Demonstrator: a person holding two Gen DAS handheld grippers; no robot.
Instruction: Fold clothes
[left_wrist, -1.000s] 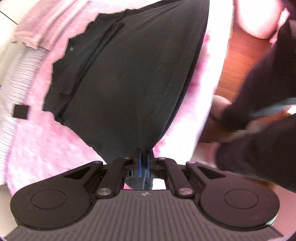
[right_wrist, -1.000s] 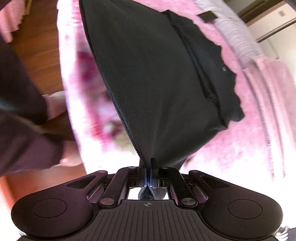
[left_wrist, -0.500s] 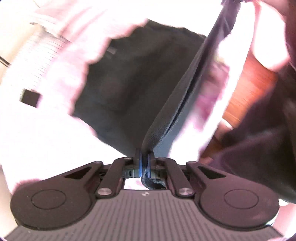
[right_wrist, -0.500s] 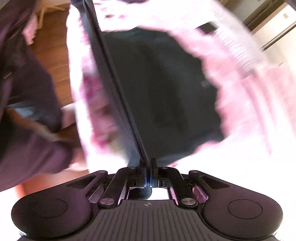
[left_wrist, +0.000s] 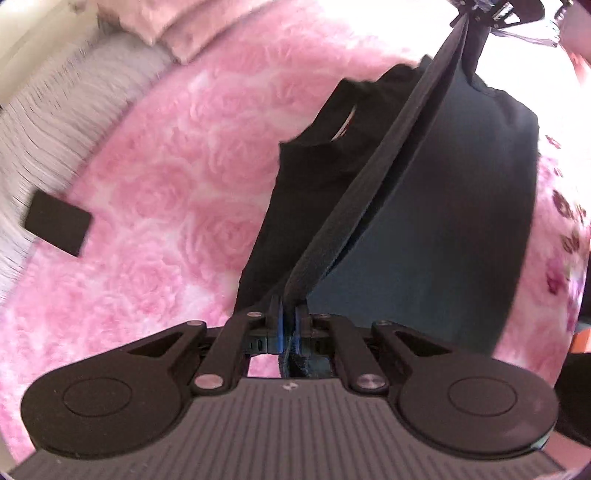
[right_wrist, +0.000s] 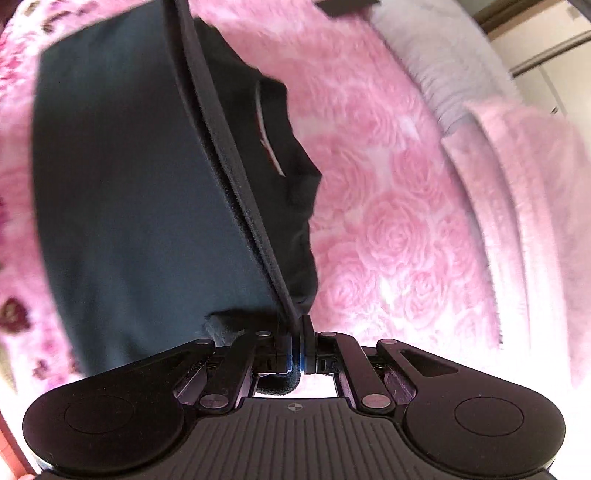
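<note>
**Both grippers clamped on the hem of a dark garment above a pink bed**

The left gripper (left_wrist: 287, 314) has its jaws pressed together on the thick, rolled hem edge of a black garment (left_wrist: 443, 229). From there the hem runs taut up and to the right across the left wrist view to the right gripper (left_wrist: 480, 11), seen at the top edge, which pinches the other end.

In the right wrist view the right gripper (right_wrist: 296, 328) is likewise closed on the same edge, with a bit of fabric poking through behind its fingers. The hem rises from it toward the top of the picture.

Below the stretched edge the black garment (right_wrist: 129, 184) hangs and spreads over a pink rose-pattern blanket (left_wrist: 166, 166) on the bed. Its lower part lies on the blanket, with a neckline and a pale label (right_wrist: 267, 129) visible on the layer lying beyond the hem. The lifted layer looks dark blue-grey in the light.

A small black rectangular object (left_wrist: 57, 228) lies on the blanket, well apart from the garment on the left. A grey ribbed cover (left_wrist: 48, 110) lies along the far left edge. A folded pink blanket (right_wrist: 524, 192) lies along the right side of the right wrist view.
</note>
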